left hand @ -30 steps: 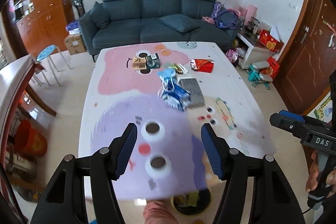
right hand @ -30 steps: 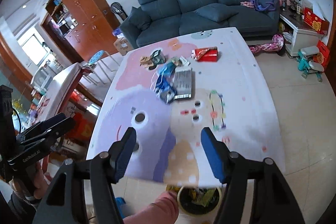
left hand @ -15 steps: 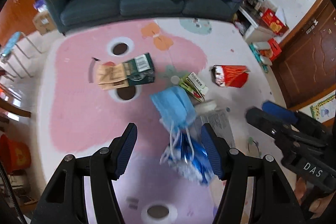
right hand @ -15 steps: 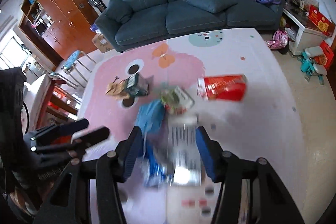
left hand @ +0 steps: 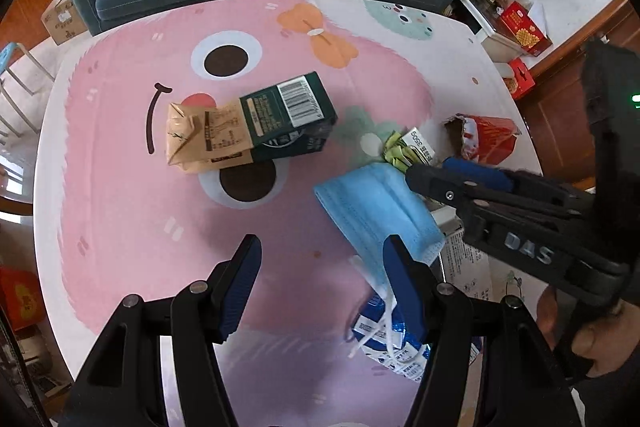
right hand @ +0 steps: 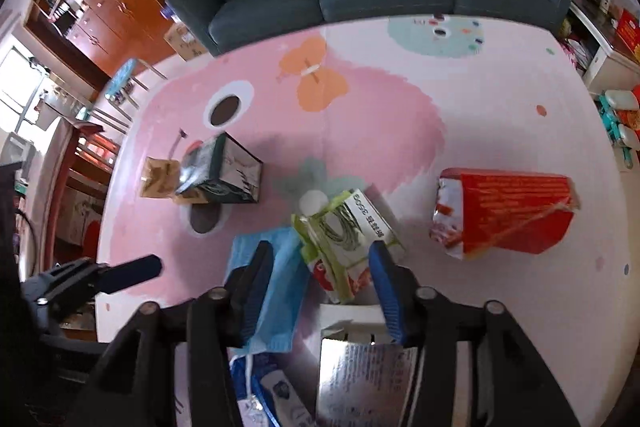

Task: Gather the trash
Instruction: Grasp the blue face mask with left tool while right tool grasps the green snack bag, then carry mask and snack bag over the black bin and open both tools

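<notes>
The desk [left hand: 120, 211] has a big pink monster picture on it, and trash lies all over. The step in hand is picking up one piece.

The landmark is the blue face mask [right hand: 276, 291]. The right claw [right hand: 320, 291] hangs over it, and its jaws are closing with the green-and-white wrapper [right hand: 344, 239] between them (not pinched yet, I think). It needs to go lower and then squeeze.

The left claw [left hand: 322, 283] is wide apart and holds nothing, just left of the mask.

The left view shows the green carton [left hand: 288, 115] and a hand [left hand: 600, 347]. The right view shows the whole red box [right hand: 508, 211], right of the mask.
</notes>
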The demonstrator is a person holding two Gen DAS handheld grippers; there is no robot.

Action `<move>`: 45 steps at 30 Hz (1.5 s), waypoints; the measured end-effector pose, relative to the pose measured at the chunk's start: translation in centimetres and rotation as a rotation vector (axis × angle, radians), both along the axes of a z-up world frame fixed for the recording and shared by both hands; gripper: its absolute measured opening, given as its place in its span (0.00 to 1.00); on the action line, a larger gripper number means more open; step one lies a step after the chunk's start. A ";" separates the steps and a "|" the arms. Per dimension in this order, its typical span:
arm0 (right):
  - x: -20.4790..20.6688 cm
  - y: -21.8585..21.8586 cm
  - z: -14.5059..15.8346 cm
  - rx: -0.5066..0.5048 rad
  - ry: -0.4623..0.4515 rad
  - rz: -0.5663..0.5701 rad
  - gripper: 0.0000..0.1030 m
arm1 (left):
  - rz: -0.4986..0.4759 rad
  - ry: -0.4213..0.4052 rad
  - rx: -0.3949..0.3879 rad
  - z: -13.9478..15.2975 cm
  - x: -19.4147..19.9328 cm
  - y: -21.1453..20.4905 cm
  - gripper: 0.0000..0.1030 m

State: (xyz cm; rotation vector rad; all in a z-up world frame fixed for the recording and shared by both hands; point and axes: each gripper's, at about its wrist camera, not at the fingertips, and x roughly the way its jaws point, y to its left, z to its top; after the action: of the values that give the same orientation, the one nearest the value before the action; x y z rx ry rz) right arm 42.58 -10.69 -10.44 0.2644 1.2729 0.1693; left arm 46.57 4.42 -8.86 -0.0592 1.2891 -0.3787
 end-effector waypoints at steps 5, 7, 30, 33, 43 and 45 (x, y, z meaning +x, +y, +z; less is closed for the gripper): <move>-0.6 -1.4 -0.4 0.046 0.003 -0.028 0.13 | 0.003 0.013 -0.044 0.2 0.7 0.0 0.60; -0.8 -1.6 -0.2 0.036 -0.006 -0.026 0.12 | 0.007 0.027 -0.057 0.1 1.0 -0.4 0.60; -3.3 -5.1 2.3 0.124 -0.114 -0.145 0.07 | 0.043 0.148 -0.042 -3.8 3.7 -6.7 0.07; -4.0 -5.3 3.3 0.147 -0.136 -0.146 0.07 | 0.058 0.109 -0.080 -2.6 3.4 -6.5 0.06; -6.7 -6.8 6.9 0.212 -0.225 -0.170 0.06 | 0.086 -0.029 -0.168 4.3 0.8 -5.8 0.06; -7.4 -7.3 7.8 0.249 -0.238 -0.180 0.06 | 0.086 -0.048 -0.175 5.7 0.0 -6.0 0.06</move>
State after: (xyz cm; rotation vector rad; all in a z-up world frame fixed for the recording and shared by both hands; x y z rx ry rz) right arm 35.14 -18.00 -2.60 0.5545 0.9858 0.1994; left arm 46.55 -1.53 -3.13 -0.2518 1.1998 -0.4158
